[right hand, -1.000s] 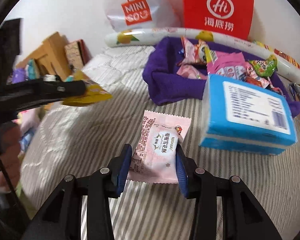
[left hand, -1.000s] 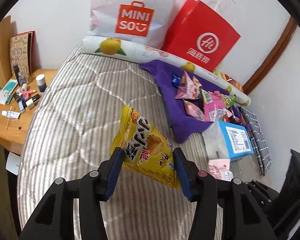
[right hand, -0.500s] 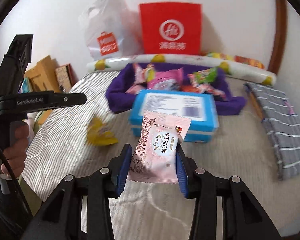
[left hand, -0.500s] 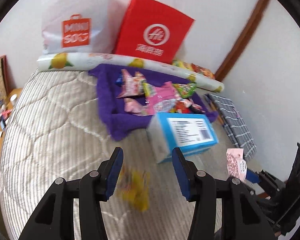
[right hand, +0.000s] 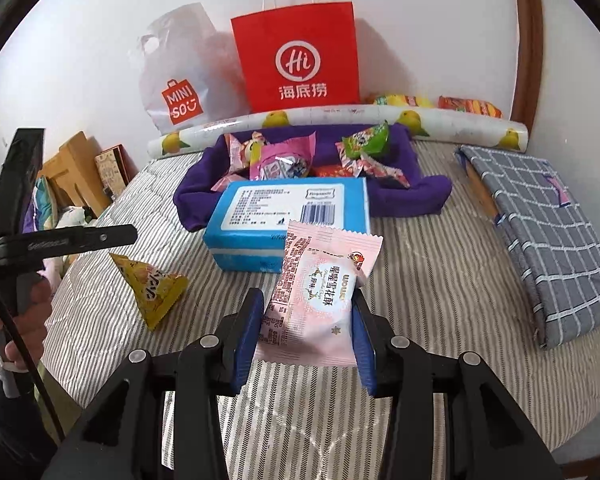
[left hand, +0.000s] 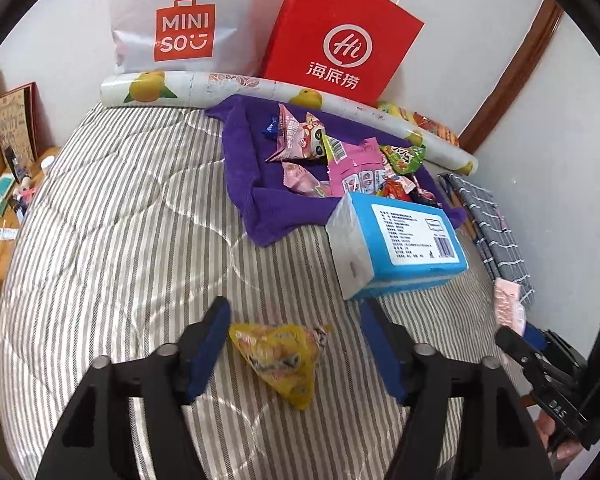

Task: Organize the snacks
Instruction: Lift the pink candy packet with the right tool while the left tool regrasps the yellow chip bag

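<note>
left gripper [left hand: 292, 344] opening over yellow triangular snack packet [left hand: 278, 354] on striped bed [left hand: 120, 220]; right gripper [right hand: 306, 334] clamping pink snack sachet [right hand: 320, 296].

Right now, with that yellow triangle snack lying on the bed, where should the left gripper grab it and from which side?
Take the yellow snack pack across its puffed middle, coming down from above. It lies loose on the striped quilt, clear of the blue box, its tapered tip pointing toward the left gripper, whose jaws are opening astride it. The thin corners would likely slip; the body gives the pads the most to press on.
</note>
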{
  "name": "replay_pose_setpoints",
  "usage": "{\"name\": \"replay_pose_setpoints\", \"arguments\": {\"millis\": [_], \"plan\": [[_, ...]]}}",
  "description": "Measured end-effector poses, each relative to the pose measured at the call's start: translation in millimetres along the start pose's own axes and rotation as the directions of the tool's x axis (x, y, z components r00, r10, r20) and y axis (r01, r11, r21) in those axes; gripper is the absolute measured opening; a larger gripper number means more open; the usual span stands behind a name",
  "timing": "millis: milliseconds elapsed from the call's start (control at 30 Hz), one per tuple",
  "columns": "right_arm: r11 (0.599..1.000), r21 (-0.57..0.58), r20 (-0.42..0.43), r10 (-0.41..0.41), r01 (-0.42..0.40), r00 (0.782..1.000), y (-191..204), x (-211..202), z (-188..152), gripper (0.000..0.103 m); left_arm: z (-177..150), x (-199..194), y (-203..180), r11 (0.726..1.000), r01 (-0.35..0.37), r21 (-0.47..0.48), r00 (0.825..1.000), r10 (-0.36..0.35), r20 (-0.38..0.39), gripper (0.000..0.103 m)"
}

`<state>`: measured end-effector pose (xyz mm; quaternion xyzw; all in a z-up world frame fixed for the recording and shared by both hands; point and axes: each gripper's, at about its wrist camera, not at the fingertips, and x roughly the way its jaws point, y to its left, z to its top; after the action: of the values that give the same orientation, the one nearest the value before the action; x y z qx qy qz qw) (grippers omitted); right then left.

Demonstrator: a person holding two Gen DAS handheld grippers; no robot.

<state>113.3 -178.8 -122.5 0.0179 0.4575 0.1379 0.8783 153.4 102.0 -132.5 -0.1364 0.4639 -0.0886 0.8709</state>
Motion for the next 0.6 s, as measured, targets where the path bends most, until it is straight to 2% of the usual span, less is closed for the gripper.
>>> {"name": "replay_pose_setpoints", "arguments": {"millis": [33, 367, 533, 600], "plan": [[1.000, 0.000, -0.002, 0.004, -0.004, 1.000, 1, 2, -1, 0.042, -3, 1, 0, 1.000, 0.002, 0.002, 1.000, -0.002, 0.000, 0.076], [1.000, -0.010, -0.037, 0.015, -0.015, 0.999, 2, 14, -14, 0.042, -27, 39, -5, 0.999, -0.033, 0.009, 0.996, 0.034, -0.083, 0.076], [1.000, 0.006, -0.049, 0.004, -0.003, 0.999, -6, 20, -15, 0.042, -29, 49, -7, 0.997, -0.068, 0.028, 0.994, 0.070, -0.089, 0.073], [1.000, 0.011, -0.054, 0.003, -0.002, 0.999, -8, 21, -15, 0.042, -30, 53, -5, 0.998, -0.065, 0.023, 0.992, 0.067, -0.107, 0.066]]}}
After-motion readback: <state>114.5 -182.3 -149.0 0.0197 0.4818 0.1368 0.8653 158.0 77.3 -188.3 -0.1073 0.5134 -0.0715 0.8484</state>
